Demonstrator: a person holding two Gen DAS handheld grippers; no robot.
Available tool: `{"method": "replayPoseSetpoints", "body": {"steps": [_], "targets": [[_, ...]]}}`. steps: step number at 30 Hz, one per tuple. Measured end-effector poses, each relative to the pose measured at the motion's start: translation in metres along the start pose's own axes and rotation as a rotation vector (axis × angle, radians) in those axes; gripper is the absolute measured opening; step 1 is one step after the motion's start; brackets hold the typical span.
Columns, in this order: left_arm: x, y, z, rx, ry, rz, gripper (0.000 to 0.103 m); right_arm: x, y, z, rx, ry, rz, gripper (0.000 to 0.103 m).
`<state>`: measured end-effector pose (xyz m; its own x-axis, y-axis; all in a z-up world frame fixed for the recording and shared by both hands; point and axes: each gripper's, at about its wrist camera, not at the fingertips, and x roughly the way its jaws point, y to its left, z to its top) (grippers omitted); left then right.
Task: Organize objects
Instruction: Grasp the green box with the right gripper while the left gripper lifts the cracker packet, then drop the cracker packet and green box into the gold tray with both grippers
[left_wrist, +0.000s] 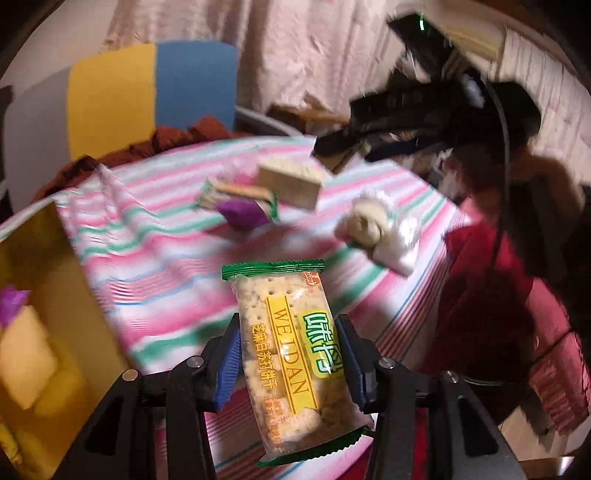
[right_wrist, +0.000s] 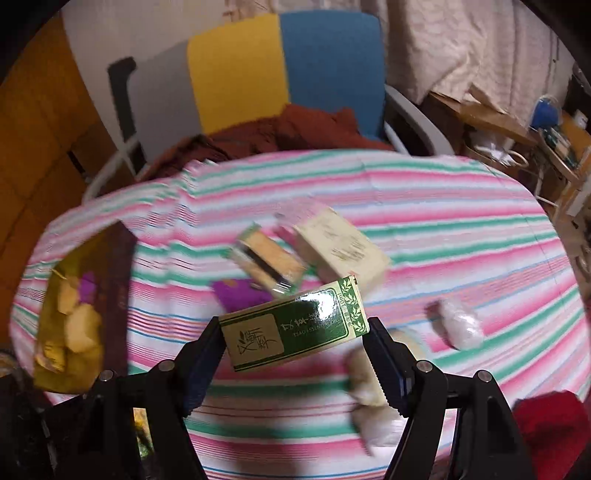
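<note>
A round table under a pink, green and white striped cloth (right_wrist: 424, 206) fills both views, a yellow-and-blue chair (right_wrist: 284, 70) behind it. The left gripper (left_wrist: 290, 363) clamps a cracker packet (left_wrist: 291, 354) above the cloth; the right gripper (right_wrist: 295, 350) grips a green box (right_wrist: 295, 328). Blurred snacks, perhaps biscuits (right_wrist: 269, 262), lie mid-table beside a yellow box (right_wrist: 70, 321).

"WEIDAN" on the cracker packet (left_wrist: 291, 354)
</note>
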<state>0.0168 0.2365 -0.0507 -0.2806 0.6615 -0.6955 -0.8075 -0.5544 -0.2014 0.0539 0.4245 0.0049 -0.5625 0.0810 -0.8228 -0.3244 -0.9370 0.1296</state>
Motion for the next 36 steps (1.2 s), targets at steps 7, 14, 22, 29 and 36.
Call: {"method": "replayPoseSetpoints", "body": {"steps": [7,14,22,29,36], "targets": [[-0.08,0.063,0.004,-0.197,-0.152,0.116,0.049,0.013,0.081,0.009,-0.062,-0.002,0.148,0.076],[-0.135,0.139,-0.01,-0.36,-0.219,0.339,0.049,0.039,0.183,0.012,-0.175,0.041,0.278,0.076],[-0.145,0.216,-0.029,-0.522,-0.172,0.518,0.051,0.064,0.263,0.036,-0.215,0.02,0.3,0.094],[-0.157,0.221,-0.051,-0.593,-0.175,0.565,0.071,0.06,0.273,0.032,-0.2,0.009,0.306,0.103],[-0.167,0.203,-0.057,-0.582,-0.194,0.59,0.071,0.051,0.262,-0.007,-0.217,0.015,0.266,0.103]]}}
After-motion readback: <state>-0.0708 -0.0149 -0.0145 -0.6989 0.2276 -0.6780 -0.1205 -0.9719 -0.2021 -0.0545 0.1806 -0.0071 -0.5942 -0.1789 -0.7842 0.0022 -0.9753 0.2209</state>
